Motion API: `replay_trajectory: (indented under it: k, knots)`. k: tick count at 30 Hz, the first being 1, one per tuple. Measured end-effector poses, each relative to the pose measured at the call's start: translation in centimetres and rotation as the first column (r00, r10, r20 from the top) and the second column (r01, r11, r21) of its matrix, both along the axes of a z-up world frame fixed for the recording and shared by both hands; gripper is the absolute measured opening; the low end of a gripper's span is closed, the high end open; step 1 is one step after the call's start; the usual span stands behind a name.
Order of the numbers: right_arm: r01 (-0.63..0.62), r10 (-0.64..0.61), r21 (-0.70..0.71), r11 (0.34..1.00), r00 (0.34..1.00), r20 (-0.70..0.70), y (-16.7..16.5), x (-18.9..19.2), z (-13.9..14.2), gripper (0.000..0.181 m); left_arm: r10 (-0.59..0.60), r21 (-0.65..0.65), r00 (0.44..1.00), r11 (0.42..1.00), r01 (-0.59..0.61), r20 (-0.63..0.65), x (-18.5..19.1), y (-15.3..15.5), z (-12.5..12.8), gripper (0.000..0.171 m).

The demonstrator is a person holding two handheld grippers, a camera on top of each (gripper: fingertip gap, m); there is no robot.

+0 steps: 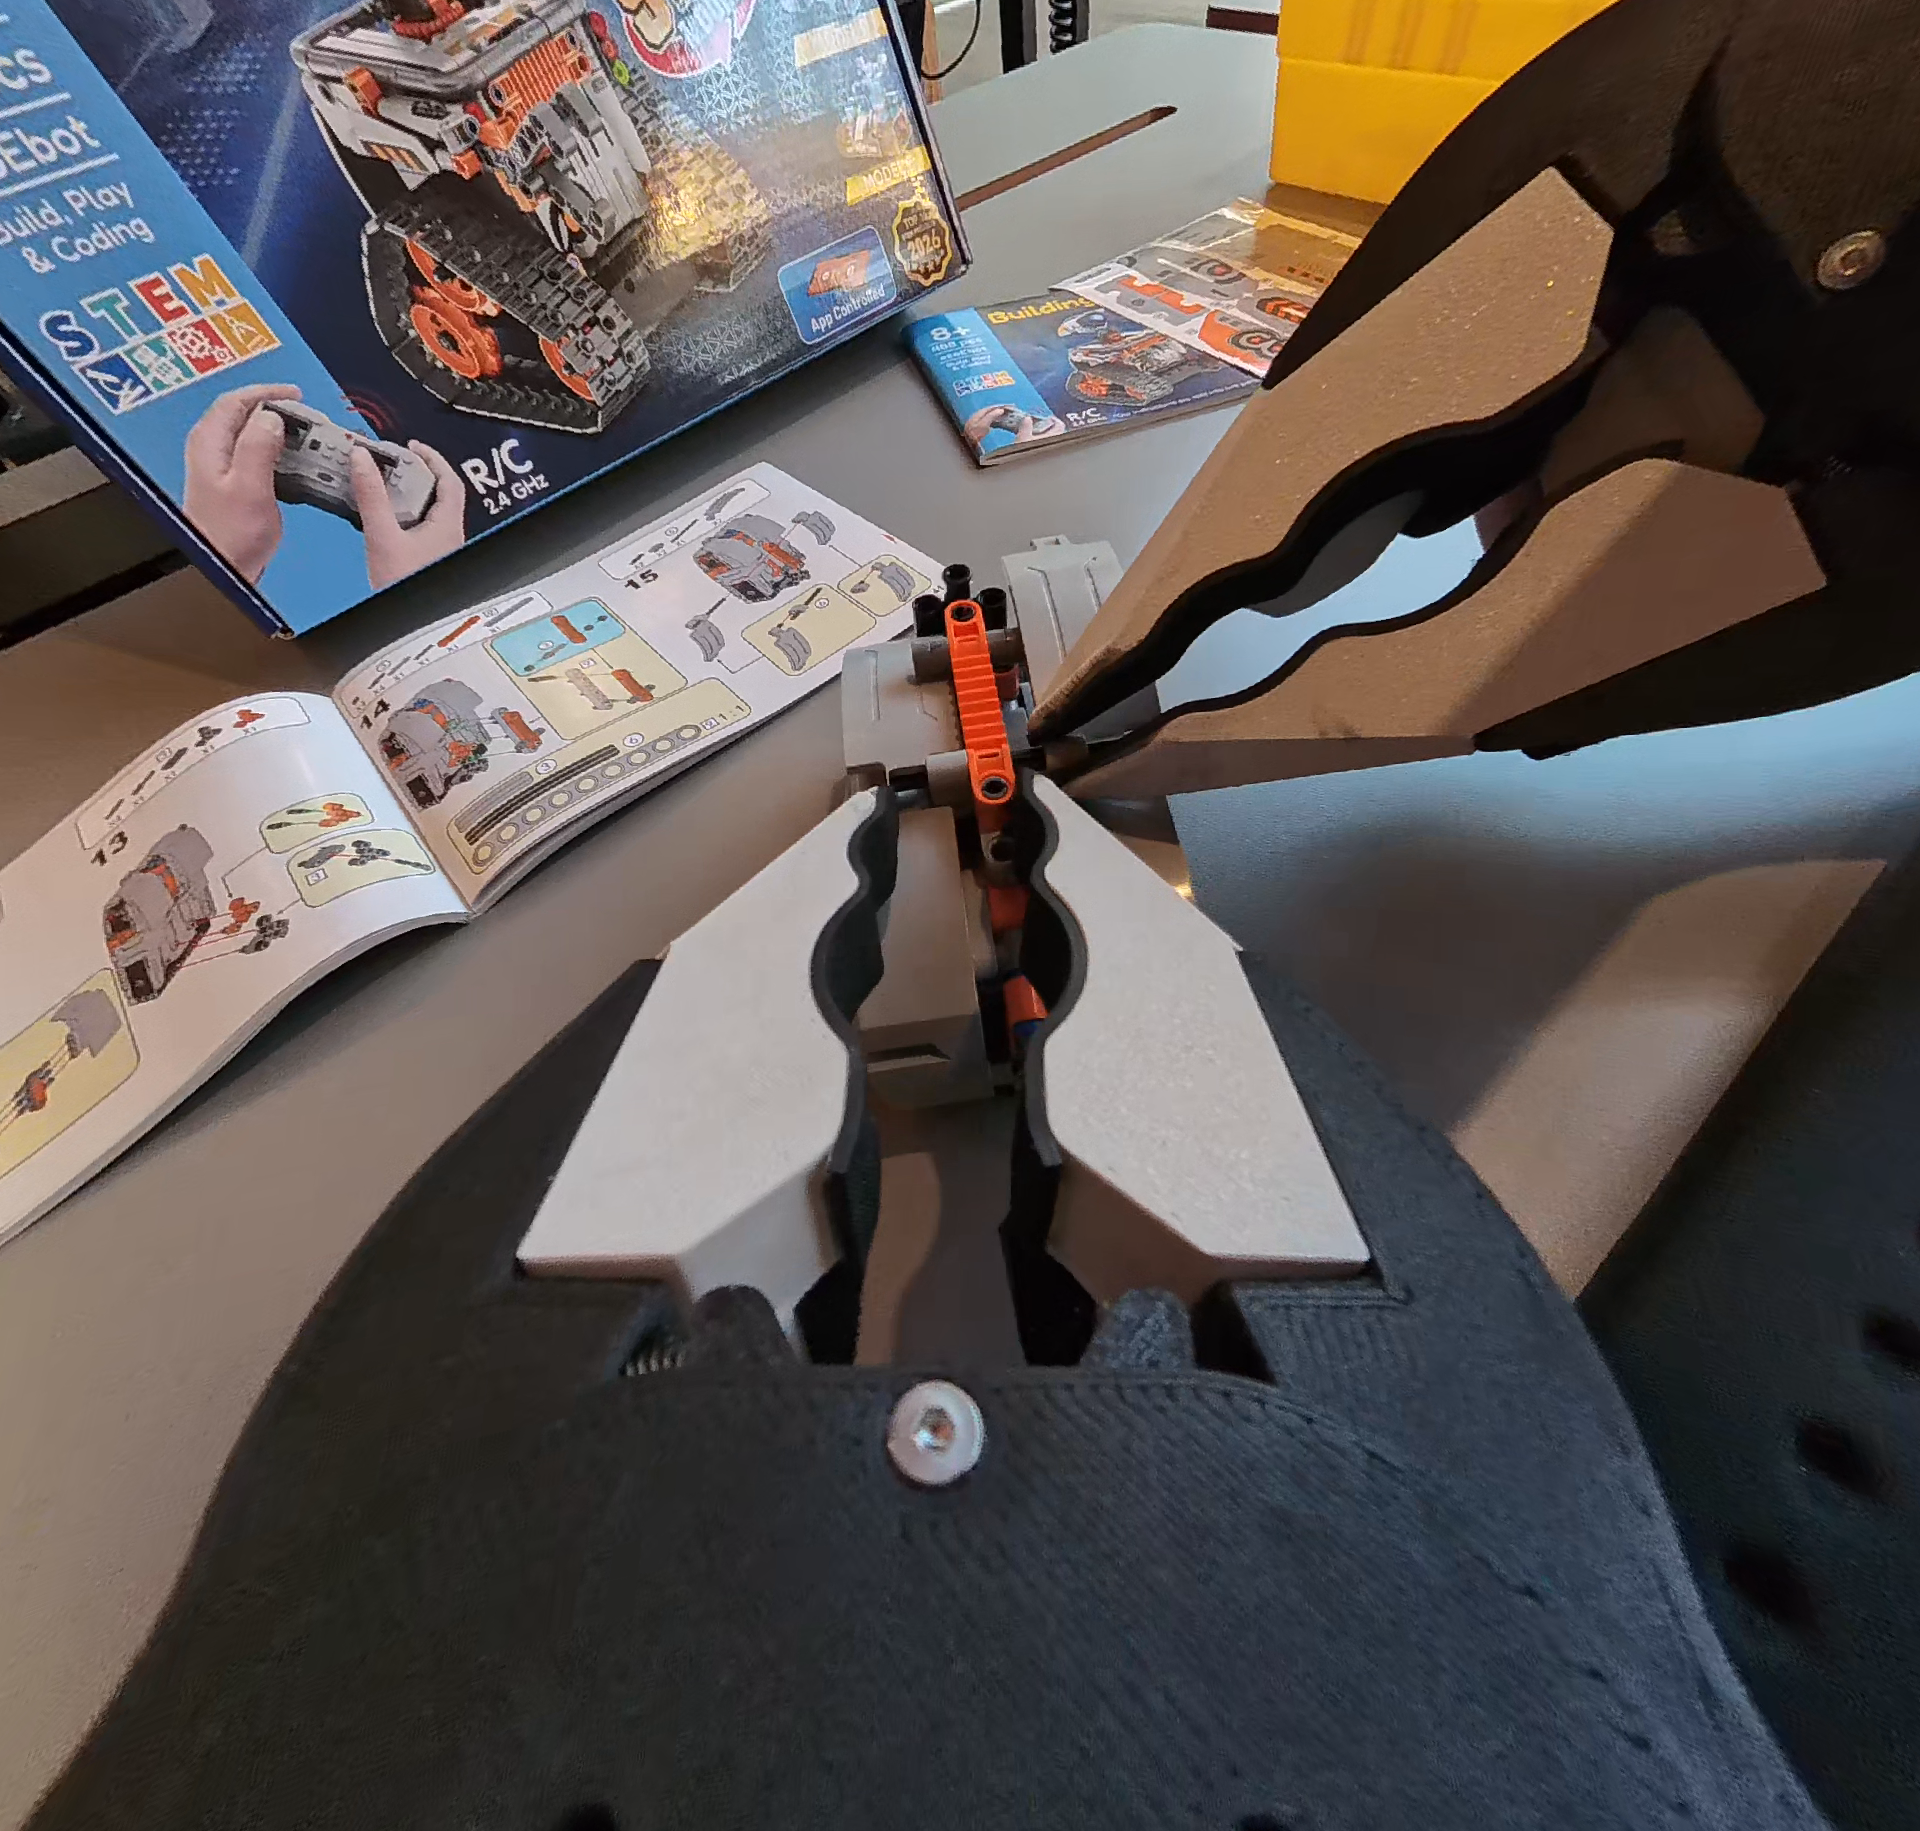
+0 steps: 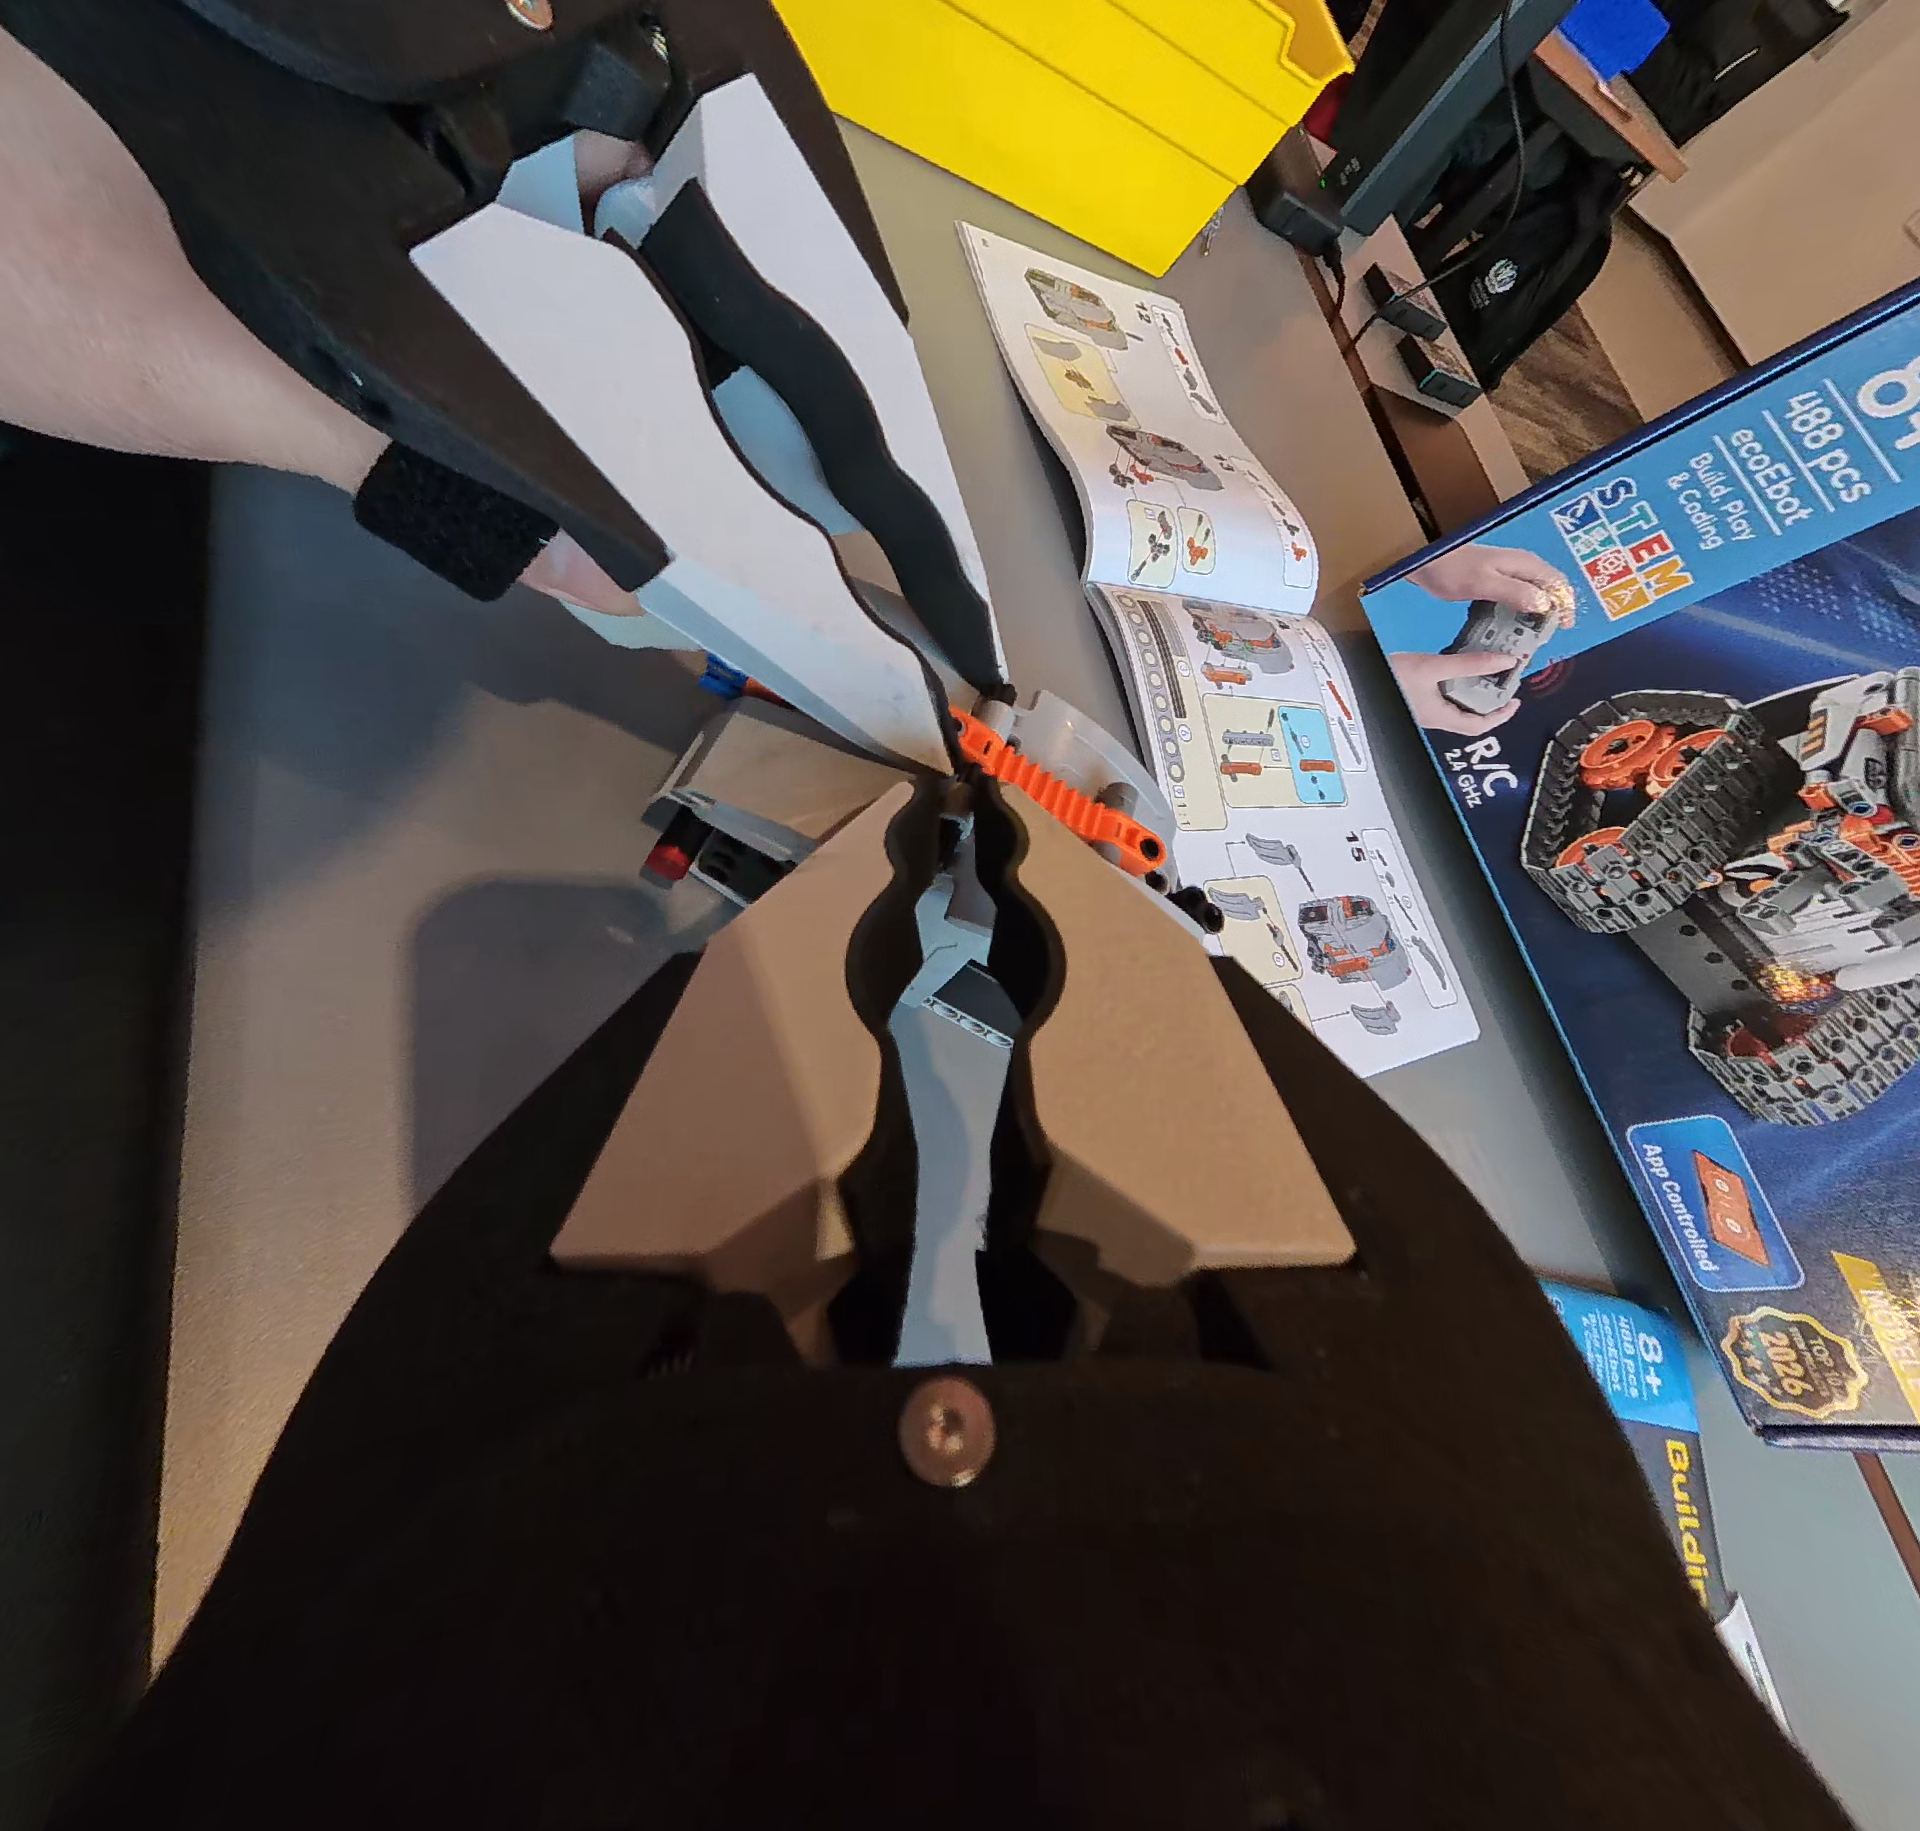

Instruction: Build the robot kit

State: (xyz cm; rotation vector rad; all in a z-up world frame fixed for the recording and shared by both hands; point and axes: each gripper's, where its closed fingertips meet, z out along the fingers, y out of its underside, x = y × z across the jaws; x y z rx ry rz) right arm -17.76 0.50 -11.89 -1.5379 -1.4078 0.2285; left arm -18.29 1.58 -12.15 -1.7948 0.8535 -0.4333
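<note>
1. Left wrist view: my left tongs (image 1: 961, 805) are closed around the grey brick model (image 1: 914, 960), on the table (image 1: 436, 1075) at 12 o'clock.
2. My right tongs (image 2: 961, 794) pinch a small part by its orange beam (image 2: 1049, 789).
3. The model looks only partly built.

1. Left gripper (image 1: 961, 794): coarse black printed body, pale grey wedge fingers (image 1: 727, 1033) with wavy black pads, one silver screw (image 1: 935, 1433).
2. Right gripper (image 2: 951, 794): matching black body, tan-grey fingers (image 2: 1143, 1085), silver screw (image 2: 945, 1438).
</note>
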Motion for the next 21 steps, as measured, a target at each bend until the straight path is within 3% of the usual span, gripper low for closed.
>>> replay_trajectory:
  k: [9,12,14,17,21]
  knots:
    - [-0.030,0.031,0.011,0.999,0.999,-0.036,-0.7,-0.1,0.5,0.000,0.022,0.008,1.000,1.000,-0.023,0.007,-0.4,0.2,0.0,0.013]
    - [-0.020,0.027,-0.073,0.997,0.996,0.091,-1.5,0.6,-2.9,0.000,0.074,0.002,0.996,0.997,-0.074,0.039,-1.9,1.2,0.2,0.006]
    - [-0.049,0.048,0.098,0.994,0.999,0.014,-1.4,0.3,0.0,0.000,0.050,-0.020,0.996,0.999,-0.048,0.075,-1.7,1.0,0.2,0.006]
    - [-0.015,0.029,0.110,0.994,0.991,-0.128,-0.6,0.9,2.9,0.000,0.024,-0.018,0.997,1.000,-0.023,0.077,-1.4,0.7,0.2,0.006]
    - [-0.098,0.110,0.124,0.987,0.990,-0.093,-0.1,3.2,1.6,0.037,-0.061,-0.045,0.993,0.997,0.066,0.104,-0.9,-0.4,0.2,0.006]
